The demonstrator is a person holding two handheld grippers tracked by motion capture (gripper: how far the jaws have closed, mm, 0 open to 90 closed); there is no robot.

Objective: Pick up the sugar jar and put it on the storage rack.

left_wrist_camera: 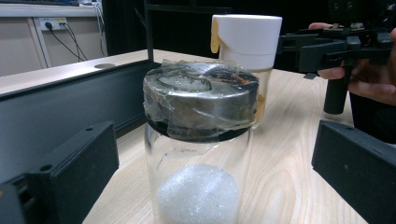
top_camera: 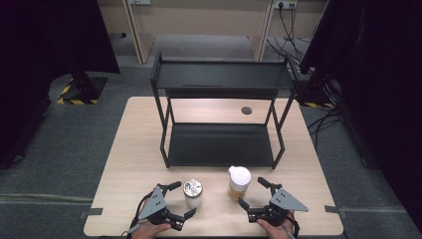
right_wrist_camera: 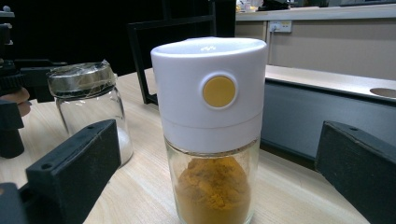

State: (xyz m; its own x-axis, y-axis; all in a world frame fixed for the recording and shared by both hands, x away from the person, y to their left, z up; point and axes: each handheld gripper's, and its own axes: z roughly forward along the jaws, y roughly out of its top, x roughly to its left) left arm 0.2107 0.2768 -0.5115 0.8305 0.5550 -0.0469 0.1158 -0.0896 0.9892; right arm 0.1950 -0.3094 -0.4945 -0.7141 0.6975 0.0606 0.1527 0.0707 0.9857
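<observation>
The left gripper (top_camera: pixel 181 200) was held wide open, its jaws standing either side of a glass jar (top_camera: pixel 193 194) without touching it. In the left gripper view, that jar (left_wrist_camera: pixel 198 140) was seen to carry a metal lid wrapped in clear tape, with white crystals heaped at its bottom. The right gripper (top_camera: pixel 254 191) was likewise spread open around a second jar (top_camera: pixel 239 182), which bore a tall white cap with a yellow button and held orange powder (right_wrist_camera: pixel 214 191). Clear gaps were left between both jaws and the glass in each gripper view.

Both jars stood upright on the table (top_camera: pixel 124 164), near its front edge, side by side but apart. Beyond them a black two-tier shelf (top_camera: pixel 221 74) was placed, both tiers bare.

The step in hand was judged to be the approach before grasping, with each jar already bracketed. For the next move, the jaws would need to be closed squarely on the glass bodies below the lids, firmly enough that the smooth walls did not slip, before any lift towards the shelf was attempted.
</observation>
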